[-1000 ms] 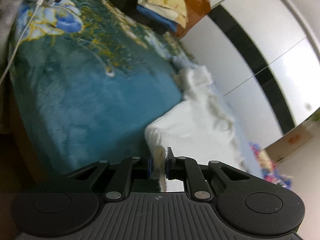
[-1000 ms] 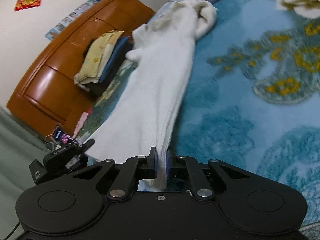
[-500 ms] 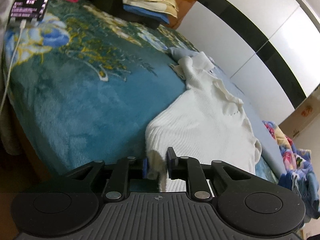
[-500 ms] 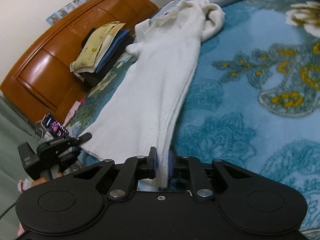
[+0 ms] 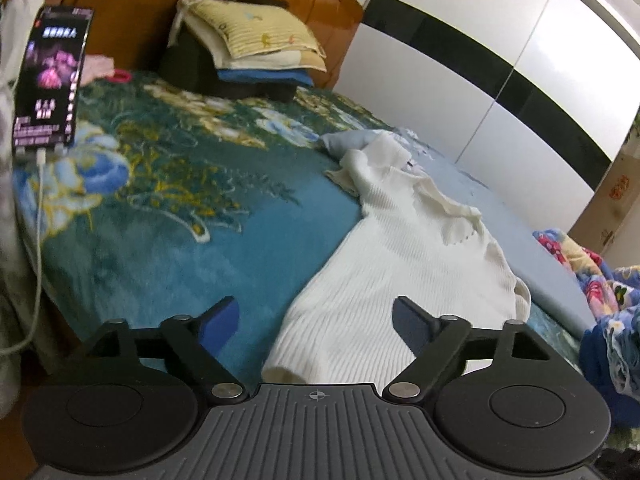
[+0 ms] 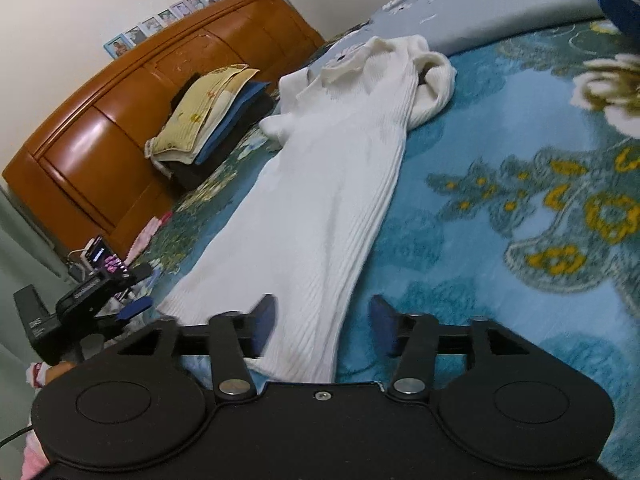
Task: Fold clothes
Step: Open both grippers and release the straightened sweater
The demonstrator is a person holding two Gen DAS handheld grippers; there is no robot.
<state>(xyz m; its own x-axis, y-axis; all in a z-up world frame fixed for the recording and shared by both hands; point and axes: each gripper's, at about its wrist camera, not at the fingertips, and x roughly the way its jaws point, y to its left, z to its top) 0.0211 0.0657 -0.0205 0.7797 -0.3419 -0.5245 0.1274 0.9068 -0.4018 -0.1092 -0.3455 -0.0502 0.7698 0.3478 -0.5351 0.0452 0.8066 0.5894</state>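
A white ribbed knit top (image 5: 400, 264) lies stretched lengthwise on the blue floral blanket (image 5: 168, 216), hem toward me and collar at the far end. My left gripper (image 5: 316, 320) stands open over the hem's left corner, fingers apart on either side of the cloth. In the right wrist view the same white top (image 6: 328, 184) runs away from my right gripper (image 6: 324, 320), which is open with the hem's other corner lying loose between its fingers. The left gripper (image 6: 120, 300) shows at the left edge of that view, held by a hand.
A stack of folded clothes (image 5: 248, 52) sits against the wooden headboard (image 6: 120, 120). A lit phone (image 5: 50, 76) on a charging cable stands at the bed's left edge. A light blue sheet (image 5: 520, 232) and a bundle of floral fabric (image 5: 600, 300) lie to the right.
Both grippers were shut on the top's hem and holding it up; the top has been lowered flat onto the blanket, and both grippers have opened and let go.
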